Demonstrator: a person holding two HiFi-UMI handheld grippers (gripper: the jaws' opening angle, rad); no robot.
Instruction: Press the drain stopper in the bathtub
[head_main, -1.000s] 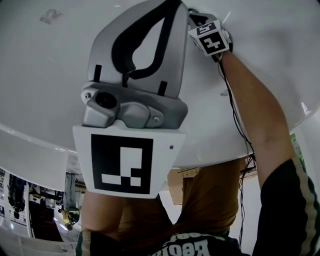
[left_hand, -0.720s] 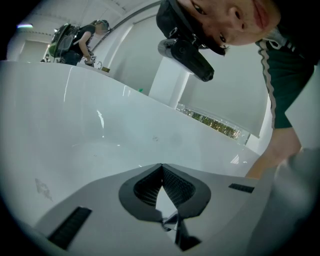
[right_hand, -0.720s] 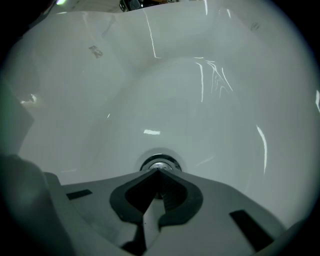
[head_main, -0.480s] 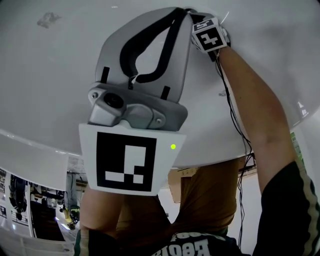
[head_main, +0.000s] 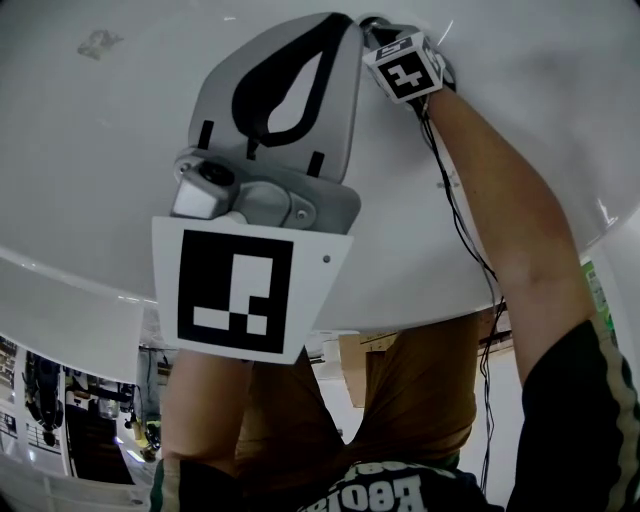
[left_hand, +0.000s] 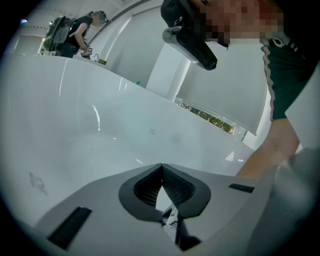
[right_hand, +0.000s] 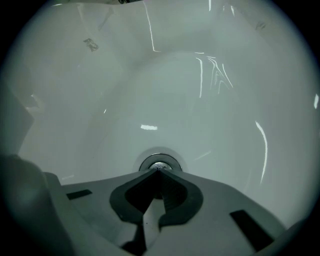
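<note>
White glossy bathtub (head_main: 90, 150) interior fills the bkgd. Nearest: left gripper (left_hand: 161, 165), jaws fully together, nothing held, over tub wall. Farther down: right gripper (right_hand: 157, 169), jaws together, empty, tips at round chrome drain stopper (right_hand: 160, 161) in tub floor; contact unclear.

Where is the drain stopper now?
In the right gripper view, low centre: the drain stopper sits in the bathtub floor, just beyond the closed tips of the right hand-held gripper.

In the head view the bathtub (head_main: 90, 180) is seen from above, close behind the left gripper (head_main: 338, 22). The left gripper view is turned up toward the person (left_hand: 282, 65), and the right gripper view is aimed closely at the drain stopper (right_hand: 159, 164). The bathtub's wall is shared by all three.
</note>
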